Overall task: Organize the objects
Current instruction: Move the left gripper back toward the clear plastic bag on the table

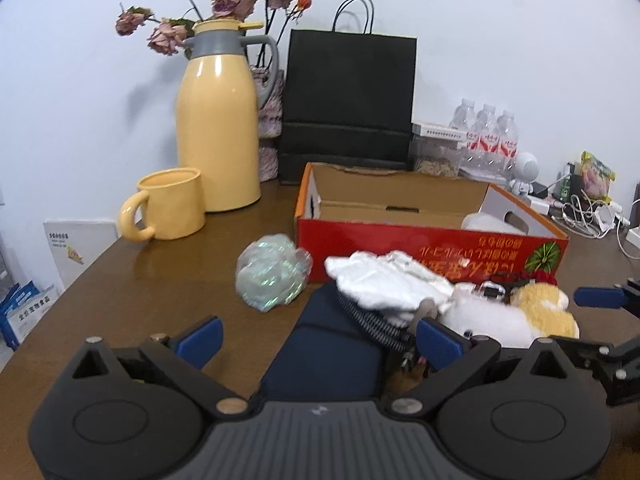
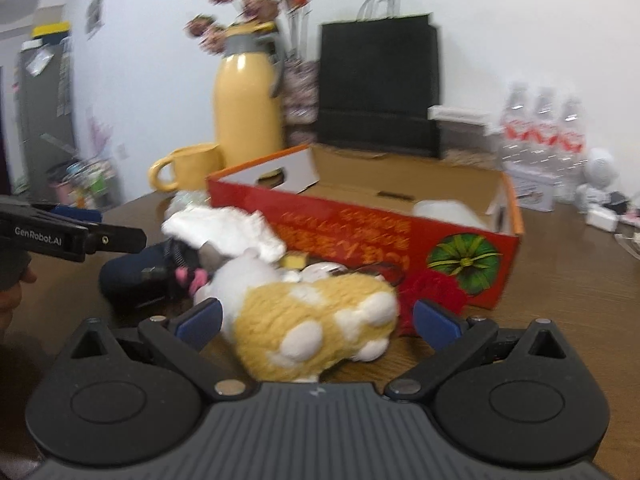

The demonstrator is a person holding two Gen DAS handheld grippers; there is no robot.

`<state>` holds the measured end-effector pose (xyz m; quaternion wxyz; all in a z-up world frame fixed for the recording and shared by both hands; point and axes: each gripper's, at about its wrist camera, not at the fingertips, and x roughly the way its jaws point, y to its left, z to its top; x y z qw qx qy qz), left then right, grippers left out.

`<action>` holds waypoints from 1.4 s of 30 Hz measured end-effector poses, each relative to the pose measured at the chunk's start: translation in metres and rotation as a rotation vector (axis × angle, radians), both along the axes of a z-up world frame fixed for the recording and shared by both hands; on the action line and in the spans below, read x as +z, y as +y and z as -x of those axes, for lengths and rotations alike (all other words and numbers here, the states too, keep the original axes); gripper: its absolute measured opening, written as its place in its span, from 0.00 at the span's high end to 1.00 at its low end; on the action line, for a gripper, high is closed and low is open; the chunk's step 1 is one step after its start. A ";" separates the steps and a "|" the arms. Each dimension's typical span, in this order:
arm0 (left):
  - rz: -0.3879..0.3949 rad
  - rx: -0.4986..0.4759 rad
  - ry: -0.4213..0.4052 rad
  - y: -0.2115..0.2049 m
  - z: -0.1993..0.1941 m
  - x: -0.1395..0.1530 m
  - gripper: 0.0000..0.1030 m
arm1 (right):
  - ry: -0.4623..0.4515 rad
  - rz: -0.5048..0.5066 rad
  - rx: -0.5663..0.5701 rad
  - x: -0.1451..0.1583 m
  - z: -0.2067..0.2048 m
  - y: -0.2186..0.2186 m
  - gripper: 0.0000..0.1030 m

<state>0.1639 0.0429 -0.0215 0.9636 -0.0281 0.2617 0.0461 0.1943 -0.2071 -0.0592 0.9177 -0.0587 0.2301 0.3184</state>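
Your left gripper point(image 1: 318, 340) fills the bottom of the left wrist view with its jaws spread wide and holding nothing; between them lies a dark blue pouch point(image 1: 328, 356) on the brown worktop point(image 1: 120, 292). A crumpled white cloth point(image 1: 384, 284) rests on the far end of the pouch, at the centre of the frame. Left of the cloth sits a shiny wad of iridescent wrap point(image 1: 272, 272).

Your right gripper point(image 2: 316, 320) is at the bottom of the right wrist view, jaws also wide open and gripping nothing. A yellow-and-white plush toy point(image 2: 316, 320) lies between them on the worktop, not touched by either blue pad as far as the blur allows. Just behind the toy stands an open red cardboard box point(image 2: 360, 220), which crosses the middle of the frame; something white point(image 2: 448, 208) lies in its right end.

At upper left of the left view, a yellow jug point(image 1: 218, 120) and a yellow mug point(image 1: 172, 204) stand side by side, and a black paper bag point(image 1: 348, 104) stands behind the box.
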 end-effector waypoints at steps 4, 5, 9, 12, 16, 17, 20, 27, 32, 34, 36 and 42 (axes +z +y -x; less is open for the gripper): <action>0.004 0.031 0.032 0.008 0.010 0.001 0.00 | 0.037 0.019 0.061 -0.002 -0.013 0.001 0.00; 0.007 0.039 0.037 0.009 0.013 0.001 0.00 | 0.044 0.031 0.071 -0.003 -0.017 0.002 0.00; 0.012 0.066 0.038 0.013 0.021 0.008 0.00 | 0.057 0.049 0.141 -0.003 -0.026 0.005 0.00; 0.009 0.082 0.038 0.011 0.025 0.013 0.00 | 0.041 0.086 0.187 -0.003 -0.032 0.009 0.00; -0.001 0.101 0.039 0.006 0.030 0.016 0.00 | 0.053 0.085 0.230 -0.006 -0.041 0.010 0.00; -0.004 0.107 0.042 0.005 0.031 0.016 0.00 | 0.058 0.079 0.236 -0.006 -0.043 0.009 0.00; -0.009 0.122 0.061 0.002 0.029 0.015 0.00 | 0.068 0.057 0.243 -0.009 -0.045 0.006 0.00; 0.001 0.148 0.079 -0.010 0.020 0.015 0.00 | 0.018 0.078 0.234 -0.010 -0.032 0.005 0.07; -0.004 0.148 0.098 -0.021 0.014 0.014 0.00 | 0.011 0.066 0.234 -0.008 -0.022 0.002 0.14; -0.012 0.144 0.099 -0.025 0.014 0.014 0.00 | 0.007 0.048 0.230 -0.006 -0.018 -0.001 0.15; -0.016 0.146 0.097 -0.025 0.014 0.015 0.00 | -0.002 0.025 0.226 -0.003 -0.014 -0.005 0.15; 0.007 0.177 0.083 -0.015 0.010 0.017 0.00 | -0.047 -0.026 0.176 0.003 0.001 -0.015 0.16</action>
